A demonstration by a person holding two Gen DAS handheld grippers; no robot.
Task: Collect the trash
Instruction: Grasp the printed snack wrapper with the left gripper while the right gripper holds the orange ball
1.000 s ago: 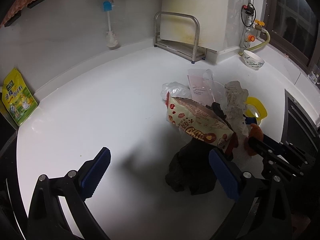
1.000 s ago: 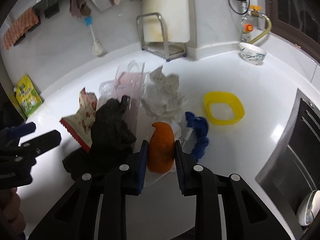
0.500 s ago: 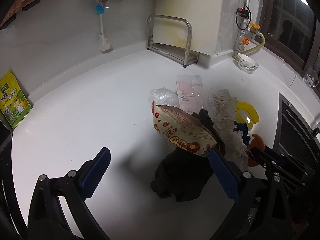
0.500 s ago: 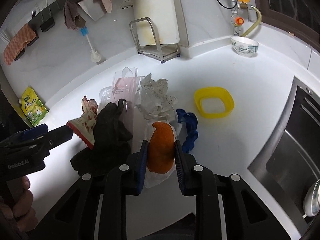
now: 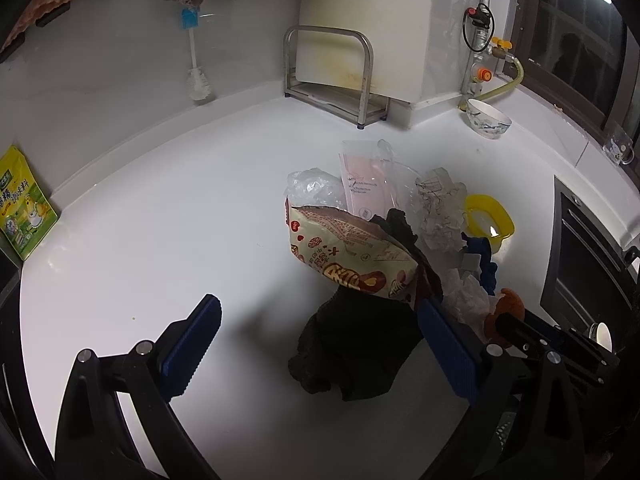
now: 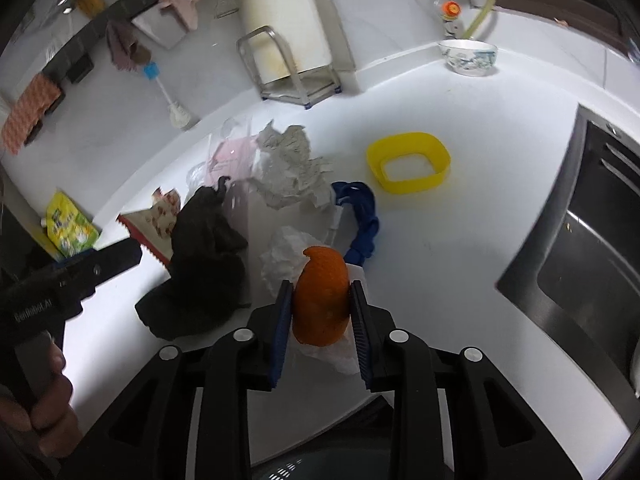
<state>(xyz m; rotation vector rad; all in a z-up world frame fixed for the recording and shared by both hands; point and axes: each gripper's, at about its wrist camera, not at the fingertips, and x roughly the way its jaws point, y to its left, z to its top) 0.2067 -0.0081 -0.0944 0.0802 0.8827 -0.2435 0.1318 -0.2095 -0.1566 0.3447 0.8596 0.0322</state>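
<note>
My right gripper (image 6: pixel 320 308) holds an orange peel (image 6: pixel 320 296) between its blue pads, over a white tissue (image 6: pixel 288 252) near the counter's front edge; its jaws are opening. The trash pile lies ahead: a black crumpled bag (image 6: pixel 200 264), grey crumpled paper (image 6: pixel 288 168), a blue scrap (image 6: pixel 360 216) and a pink packet in clear plastic (image 5: pixel 364 184). A printed snack wrapper (image 5: pixel 344 256) leans on the black bag (image 5: pixel 352 348). My left gripper (image 5: pixel 320 312) stands wide open in front of the bag, its right finger (image 5: pixel 444 332) beside the wrapper's end.
A yellow tub (image 6: pixel 408 164) sits right of the pile, a patterned bowl (image 6: pixel 468 56) and metal rack (image 6: pixel 288 72) at the back wall. The sink (image 6: pixel 580 240) lies at the right. A yellow-green pouch (image 5: pixel 24 208) leans at the far left. A hand (image 6: pixel 36 408) grips the left tool.
The right gripper has rolled and drawn back toward the counter's front edge with the peel, its pads slightly wider apart. The left gripper has barely moved.
</note>
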